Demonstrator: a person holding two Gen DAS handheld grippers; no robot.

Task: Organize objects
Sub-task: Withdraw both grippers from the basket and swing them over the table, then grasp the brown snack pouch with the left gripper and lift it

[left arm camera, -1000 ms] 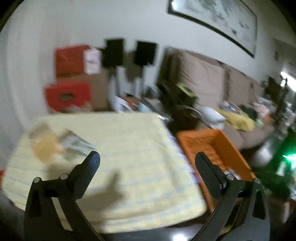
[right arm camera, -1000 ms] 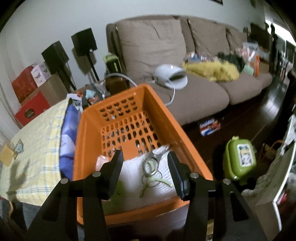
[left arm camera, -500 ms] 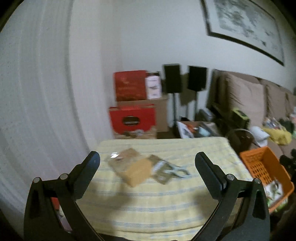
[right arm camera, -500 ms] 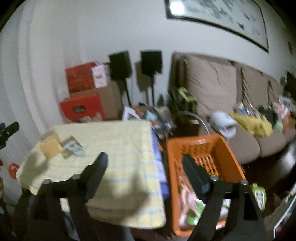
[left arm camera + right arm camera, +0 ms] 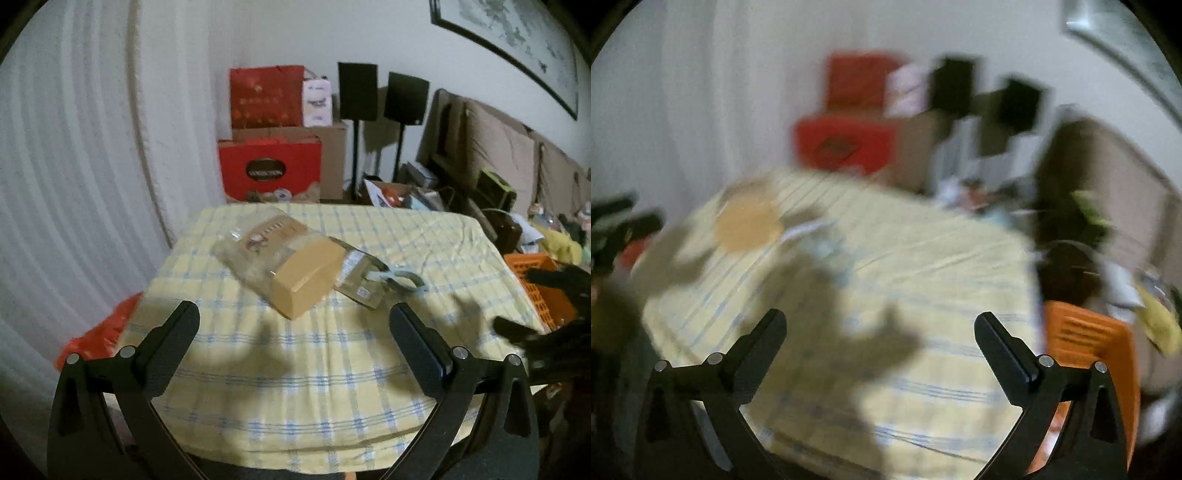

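A tan cardboard box (image 5: 308, 275) lies on the yellow checked tablecloth (image 5: 295, 369), on top of a clear plastic packet (image 5: 255, 240). A packaged pair of scissors (image 5: 376, 278) lies just right of the box. My left gripper (image 5: 294, 325) is open and empty, short of these items. My right gripper (image 5: 880, 330) is open and empty over the cloth; its view is blurred, with the tan box (image 5: 748, 223) far left. The right gripper also shows at the right edge of the left wrist view (image 5: 550, 314).
An orange basket (image 5: 543, 284) stands off the table's right side, also in the right wrist view (image 5: 1089, 347). Red boxes (image 5: 269, 162), two black speakers (image 5: 380, 96) and a sofa (image 5: 517, 158) are behind the table. A white curtain (image 5: 74, 184) hangs on the left.
Both grippers swung left from the orange basket toward the table. The right gripper has opened wide and left the basket. The box and scissors now sit closer in the left view.
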